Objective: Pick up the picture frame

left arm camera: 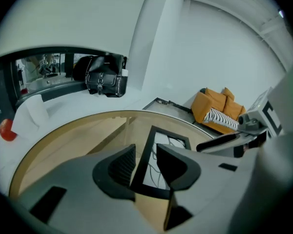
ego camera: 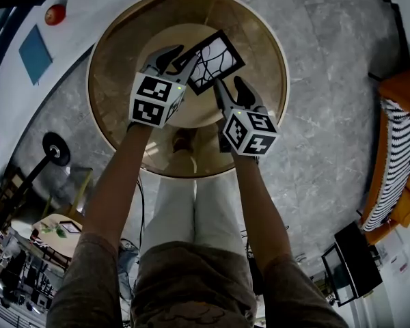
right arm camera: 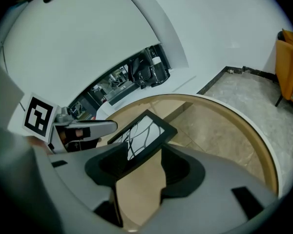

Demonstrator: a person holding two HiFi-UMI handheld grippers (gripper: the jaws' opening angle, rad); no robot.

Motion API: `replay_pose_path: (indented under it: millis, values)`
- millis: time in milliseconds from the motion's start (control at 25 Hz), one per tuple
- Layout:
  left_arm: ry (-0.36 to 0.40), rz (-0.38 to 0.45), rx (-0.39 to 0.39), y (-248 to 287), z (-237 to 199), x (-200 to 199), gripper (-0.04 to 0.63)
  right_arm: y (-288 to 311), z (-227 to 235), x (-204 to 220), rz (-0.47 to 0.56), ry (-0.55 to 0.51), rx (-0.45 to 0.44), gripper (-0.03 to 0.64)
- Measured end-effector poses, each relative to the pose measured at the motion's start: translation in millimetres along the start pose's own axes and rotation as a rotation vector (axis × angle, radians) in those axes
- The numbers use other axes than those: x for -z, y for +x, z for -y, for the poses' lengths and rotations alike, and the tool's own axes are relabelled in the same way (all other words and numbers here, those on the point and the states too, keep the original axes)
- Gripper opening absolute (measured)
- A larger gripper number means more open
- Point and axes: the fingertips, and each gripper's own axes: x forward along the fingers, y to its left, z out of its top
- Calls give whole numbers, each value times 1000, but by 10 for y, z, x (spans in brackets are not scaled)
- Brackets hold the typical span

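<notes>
A black picture frame [ego camera: 215, 60] with a branch-like line drawing lies flat on the round glass-topped table [ego camera: 263, 36]. My left gripper [ego camera: 175, 59] is at the frame's left edge. In the left gripper view the frame [left arm camera: 166, 141] has its black side rail between the jaws of that gripper [left arm camera: 145, 152], which stand open. My right gripper [ego camera: 232, 91] is at the frame's near right edge. In the right gripper view the frame [right arm camera: 142, 130] reaches in between the open jaws of that gripper [right arm camera: 144, 152]. Neither gripper's pads visibly press on it.
An orange sofa with a striped cushion [ego camera: 396, 156] stands on the marble floor at the right. A white curved counter runs behind the table, with a black bag [left arm camera: 105, 77] and a red round object [ego camera: 54, 14] on it. My legs show below the glass.
</notes>
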Motion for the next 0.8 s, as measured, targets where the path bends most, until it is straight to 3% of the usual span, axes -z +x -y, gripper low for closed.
replay_pose_path:
  millis: [400, 800]
  values:
    - [53, -79, 48, 304, 6, 89, 143, 172, 51, 8, -13, 35, 49, 221]
    - [44, -87, 72, 353, 21, 107, 131, 199, 128, 29, -15, 49, 78, 174]
